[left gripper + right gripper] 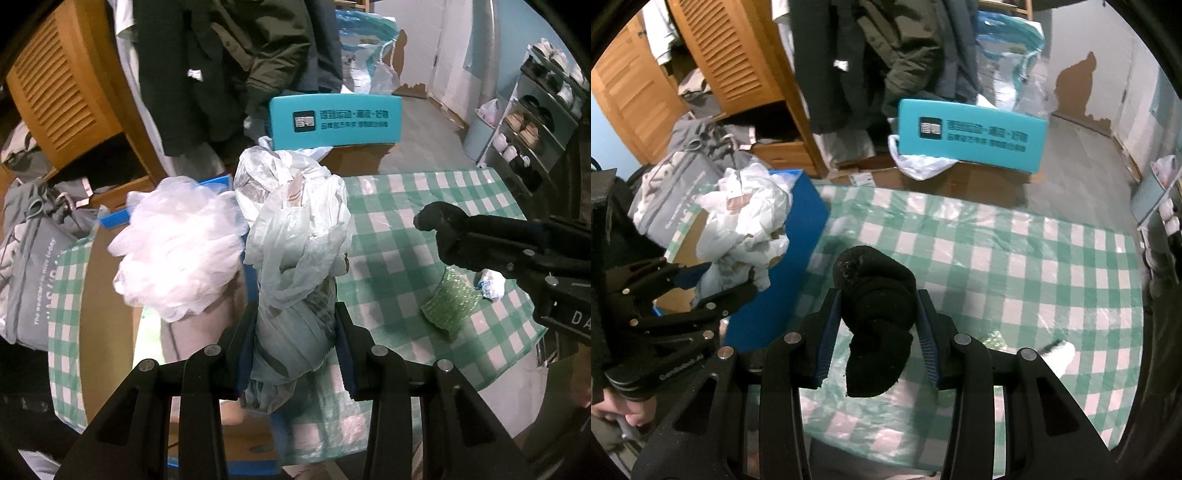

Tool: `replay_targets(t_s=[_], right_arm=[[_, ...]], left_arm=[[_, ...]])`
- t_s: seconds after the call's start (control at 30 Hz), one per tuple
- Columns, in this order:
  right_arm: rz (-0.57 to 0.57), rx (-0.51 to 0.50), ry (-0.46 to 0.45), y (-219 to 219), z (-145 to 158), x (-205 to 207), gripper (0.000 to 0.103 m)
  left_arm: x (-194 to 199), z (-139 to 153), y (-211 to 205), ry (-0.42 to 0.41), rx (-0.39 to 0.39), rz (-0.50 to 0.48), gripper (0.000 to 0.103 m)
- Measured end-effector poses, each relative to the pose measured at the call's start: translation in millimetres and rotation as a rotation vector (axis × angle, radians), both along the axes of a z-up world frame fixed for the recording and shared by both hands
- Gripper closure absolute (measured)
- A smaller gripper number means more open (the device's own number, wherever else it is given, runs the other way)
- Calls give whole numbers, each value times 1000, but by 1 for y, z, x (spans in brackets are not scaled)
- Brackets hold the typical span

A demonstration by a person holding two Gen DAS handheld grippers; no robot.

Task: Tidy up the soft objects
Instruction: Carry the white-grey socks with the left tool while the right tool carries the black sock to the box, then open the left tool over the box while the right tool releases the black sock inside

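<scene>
The plastic bag (295, 258), all scrunched up, sits squeezed between the two fingers of the left gripper (295, 332), up in the air above the edge of the table (424, 221). The black sock bundle (875, 295) is pinched the same way in the right gripper (879, 332), and it hangs over the green and white checked cloth. So both grippers are closed on something soft, and both things are off the table.

It looks like the carrying step. The soft things are picked up and now need a home. The blue box (775, 277) stands just beside the table on the left side, and it already has a white crumpled bag (746, 218) at its top. A fluffy white pile of thin plastic (177, 251) sits near it too. My guess is that the bag and the sock go toward that box.

The next move needs care. Each gripper must come over an open spot and then let go, so the thing drops in and not on the floor. The two grippers are near each other, so they could bump.

Still on the table are a green bubbly roll (450, 306) and a small white thing (493, 284) just beside it. Behind the table stand a teal box (971, 136), hanging dark coats (868, 55) and a wooden wardrobe (731, 55).
</scene>
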State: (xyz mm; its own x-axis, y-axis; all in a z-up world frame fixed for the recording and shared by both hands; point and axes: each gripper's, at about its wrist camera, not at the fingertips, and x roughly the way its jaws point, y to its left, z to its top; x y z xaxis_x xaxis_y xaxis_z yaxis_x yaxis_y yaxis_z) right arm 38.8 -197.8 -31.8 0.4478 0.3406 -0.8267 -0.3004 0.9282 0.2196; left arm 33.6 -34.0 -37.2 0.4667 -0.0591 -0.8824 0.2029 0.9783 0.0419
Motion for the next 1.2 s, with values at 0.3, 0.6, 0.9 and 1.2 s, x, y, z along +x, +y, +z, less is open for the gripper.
replay_targets(t_s=[0.3, 0.6, 0.9, 1.2], right_arm=[[62, 11, -3, 36, 5, 0, 64], [130, 25, -2, 75, 9, 1, 64], [184, 26, 22, 111, 5, 2, 64], [250, 8, 52, 155, -7, 0, 64]], left_arm=[[-9, -1, 30, -5, 8, 54, 64], [-16, -2, 62, -13, 6, 108, 64], [-19, -12, 103, 9, -13, 185, 64], [-23, -25, 142, 36, -30, 267, 64]])
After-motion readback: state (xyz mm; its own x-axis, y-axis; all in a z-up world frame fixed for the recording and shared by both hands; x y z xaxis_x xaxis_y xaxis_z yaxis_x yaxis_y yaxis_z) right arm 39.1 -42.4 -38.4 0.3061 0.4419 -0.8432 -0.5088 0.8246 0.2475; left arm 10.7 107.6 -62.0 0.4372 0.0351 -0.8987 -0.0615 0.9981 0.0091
